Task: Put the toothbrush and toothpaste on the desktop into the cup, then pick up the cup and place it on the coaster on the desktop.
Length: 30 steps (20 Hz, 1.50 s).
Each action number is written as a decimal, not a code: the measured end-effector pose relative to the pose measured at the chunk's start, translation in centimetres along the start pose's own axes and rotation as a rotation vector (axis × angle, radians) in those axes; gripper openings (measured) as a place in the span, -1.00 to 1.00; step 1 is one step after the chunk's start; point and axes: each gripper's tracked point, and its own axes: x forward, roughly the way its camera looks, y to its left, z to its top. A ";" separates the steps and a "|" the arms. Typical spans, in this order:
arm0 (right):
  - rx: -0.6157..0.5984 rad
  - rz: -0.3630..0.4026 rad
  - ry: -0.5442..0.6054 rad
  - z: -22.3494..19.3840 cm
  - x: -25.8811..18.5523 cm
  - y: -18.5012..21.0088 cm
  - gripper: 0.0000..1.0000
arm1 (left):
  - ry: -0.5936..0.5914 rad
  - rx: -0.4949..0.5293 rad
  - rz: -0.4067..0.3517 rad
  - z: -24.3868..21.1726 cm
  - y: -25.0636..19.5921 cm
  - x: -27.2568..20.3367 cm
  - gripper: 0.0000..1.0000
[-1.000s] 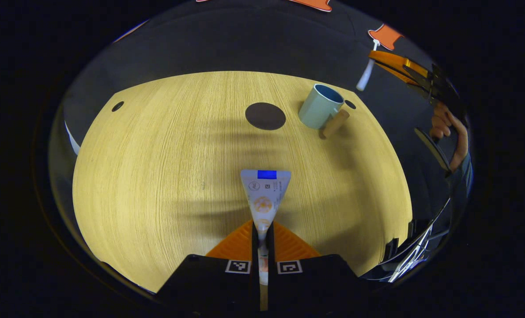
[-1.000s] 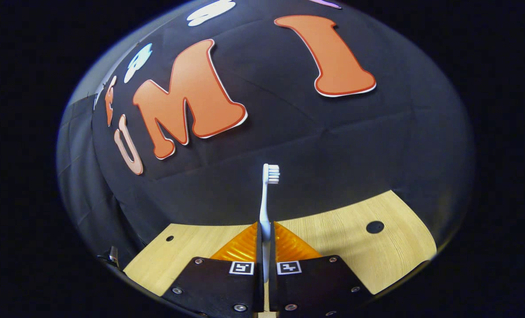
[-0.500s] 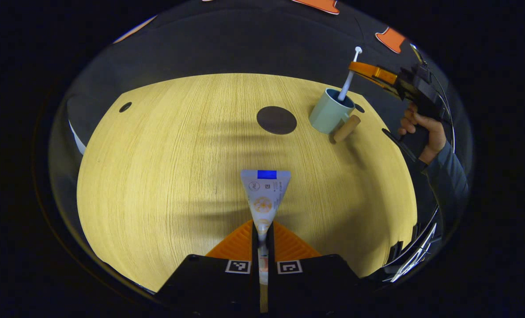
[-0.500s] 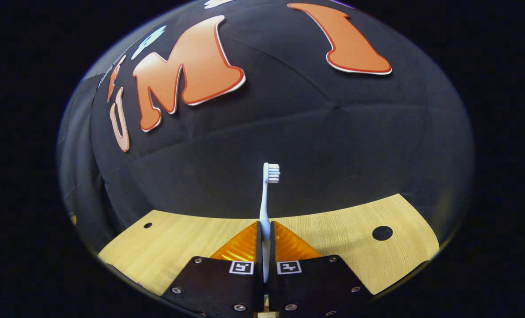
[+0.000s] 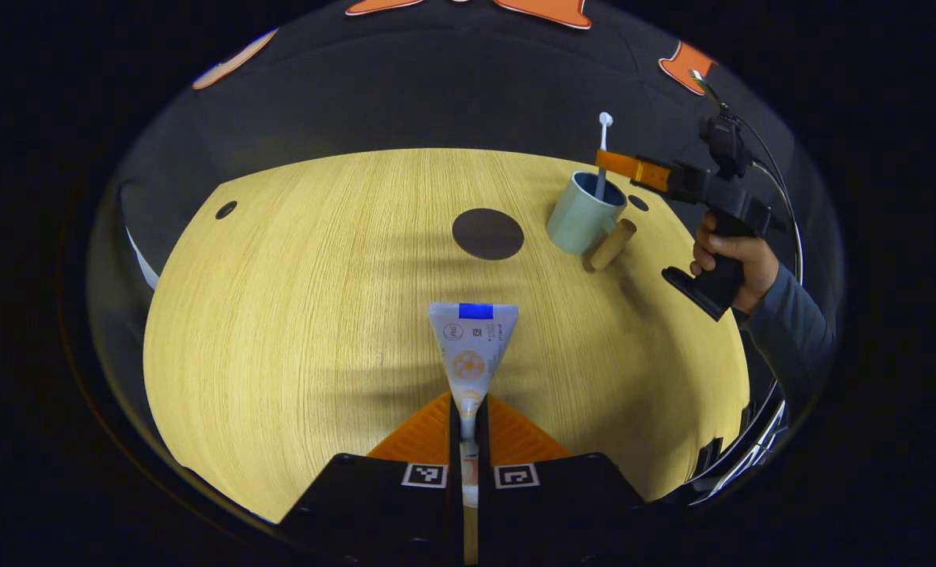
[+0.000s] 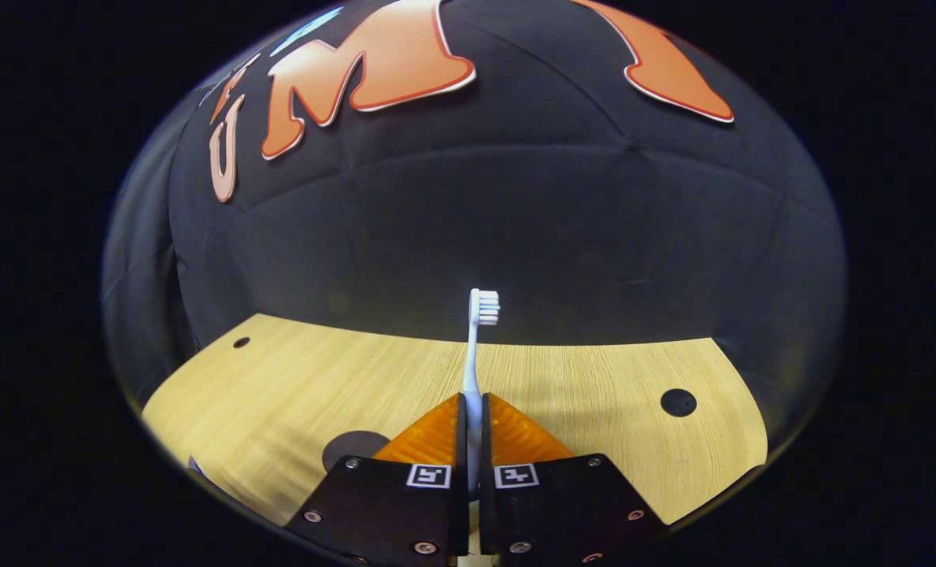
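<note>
The toothpaste tube (image 5: 471, 354) is showing white with a blue band at its flat end and orange round prints along its body. The cup (image 5: 582, 220) is looking pale grey-green outside and deep blue inside, with a light wooden handle (image 5: 612, 244). The coaster (image 5: 487, 234) is appearing dark brown. The toothbrush (image 6: 475, 346) is showing white, bristles included. The desktop (image 5: 294, 299) is displaying pale yellow wood with fine straight grain and small dark round holes. The sleeve (image 5: 790, 331) is reading grey-blue.

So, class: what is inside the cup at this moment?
The lower end of the toothbrush dips into the cup, with the right gripper shut on its handle. The cup's wall hides the bottom, so whether the brush touches it cannot be seen.
</note>
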 end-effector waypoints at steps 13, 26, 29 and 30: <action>0.030 -0.028 0.125 -1.5 -4.0 -1.0 -0.43 | -0.212 0.023 -0.018 9.3 -0.5 2.3 -0.86; 0.100 -0.061 0.224 -7.8 -16.8 -4.4 0.77 | -0.669 -0.014 -0.132 29.4 -4.7 7.1 -0.86; 0.103 -0.088 0.253 -9.9 -19.0 -5.3 0.77 | -0.786 -0.035 -0.157 32.5 -5.9 6.8 -0.86; 0.106 -0.094 0.260 -10.5 -19.6 -5.5 0.77 | -0.814 -0.032 -0.163 33.4 -6.4 6.8 -0.87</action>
